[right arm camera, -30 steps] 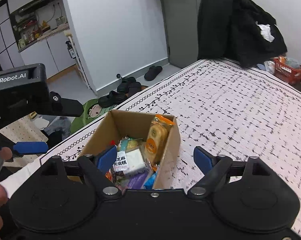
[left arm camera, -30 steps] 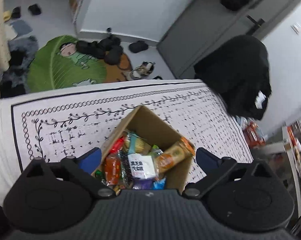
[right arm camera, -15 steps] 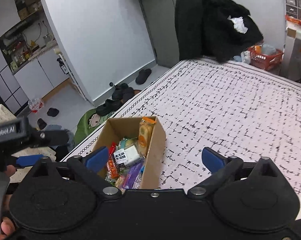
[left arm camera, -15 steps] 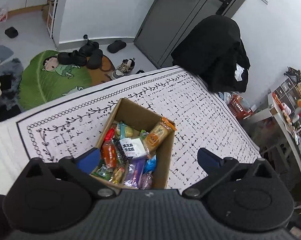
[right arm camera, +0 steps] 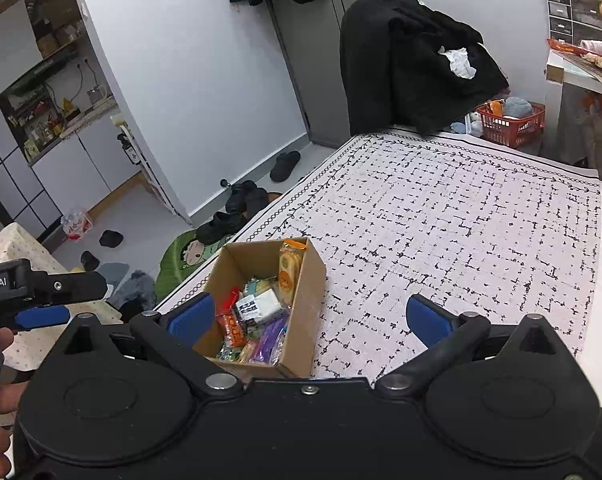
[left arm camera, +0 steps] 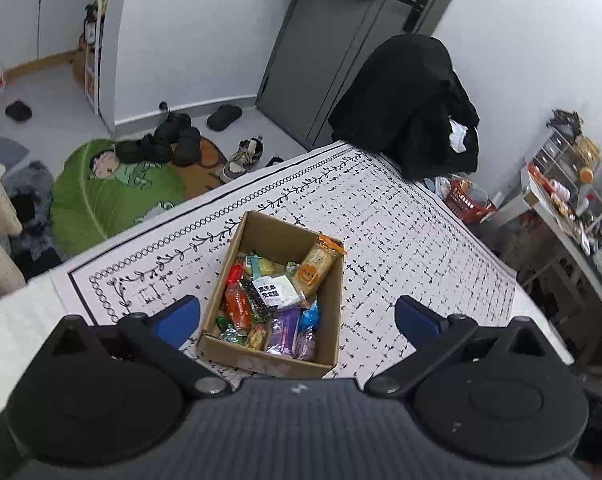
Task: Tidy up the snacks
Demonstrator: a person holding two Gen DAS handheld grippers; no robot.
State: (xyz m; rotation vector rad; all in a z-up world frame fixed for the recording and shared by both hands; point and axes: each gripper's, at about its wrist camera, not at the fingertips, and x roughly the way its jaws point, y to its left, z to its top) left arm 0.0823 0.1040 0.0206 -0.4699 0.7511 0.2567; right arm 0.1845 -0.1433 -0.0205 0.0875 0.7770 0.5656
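Note:
An open cardboard box [left arm camera: 329, 304] stands on the patterned white cloth [left arm camera: 401, 240]. It holds several wrapped snacks, among them an orange biscuit pack [left arm camera: 315, 270] leaning on the right wall, a white packet [left arm camera: 275, 292] and a purple packet [left arm camera: 283, 330]. My left gripper [left arm camera: 297, 316] hovers above the box, open and empty. In the right wrist view the box [right arm camera: 307, 312] lies between the open, empty fingers of my right gripper [right arm camera: 309, 316], with the biscuit pack [right arm camera: 289, 276] upright. The left gripper's finger [right arm camera: 41, 316] shows at the left edge.
A black coat [right arm camera: 413, 60] hangs over a chair at the table's far end. A red basket [right arm camera: 509, 120] sits on the floor beyond. Shoes [left arm camera: 173, 144] and a green leaf mat [left arm camera: 101, 196] lie on the floor to the left. A cluttered shelf [left arm camera: 573, 200] stands at right.
Both grippers have risen and pulled back from the box, so it looks smaller and more of the table shows. Both stay open. The box and snacks have not moved.

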